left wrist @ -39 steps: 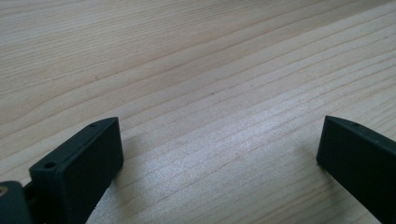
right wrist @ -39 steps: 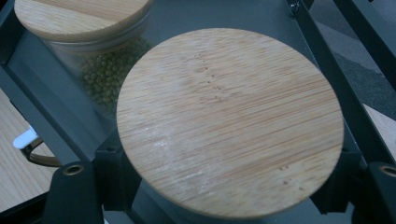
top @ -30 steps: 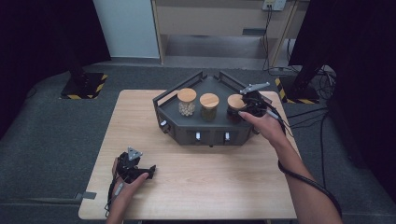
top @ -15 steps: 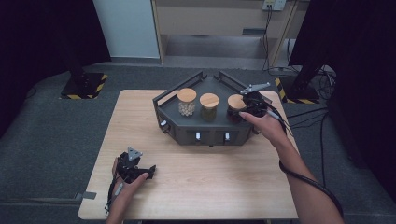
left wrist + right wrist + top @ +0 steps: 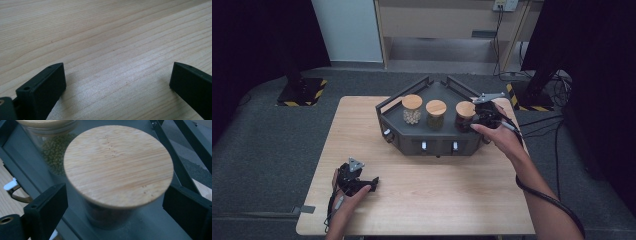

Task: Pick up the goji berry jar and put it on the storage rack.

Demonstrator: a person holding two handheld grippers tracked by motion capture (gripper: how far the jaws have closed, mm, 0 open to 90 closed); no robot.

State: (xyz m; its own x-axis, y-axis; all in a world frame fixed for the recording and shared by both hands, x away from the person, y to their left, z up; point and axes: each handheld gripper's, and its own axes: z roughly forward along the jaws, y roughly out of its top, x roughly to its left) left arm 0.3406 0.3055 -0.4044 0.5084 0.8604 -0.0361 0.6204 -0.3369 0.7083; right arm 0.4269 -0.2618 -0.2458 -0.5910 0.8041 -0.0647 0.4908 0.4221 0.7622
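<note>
A dark grey rack (image 5: 412, 142) stands at the back middle of the wooden table (image 5: 452, 195) and holds three glass jars with wooden lids. The right jar (image 5: 465, 116) holds dark contents. My right gripper (image 5: 477, 120) is open at that jar, its jaws on either side of the wooden lid (image 5: 117, 165) without touching it. The middle jar (image 5: 435, 114) holds green beans (image 5: 53, 151); the left jar (image 5: 412, 109) holds pale ones. My left gripper (image 5: 354, 182) rests low over the table's front left, open over bare wood (image 5: 112, 50).
The rack (image 5: 22, 167) has raised rails at its back and small white-tipped levers (image 5: 423, 145) on its front face. Cables (image 5: 542, 125) trail off the table's right side. Dark floor surrounds the table, with a cabinet behind.
</note>
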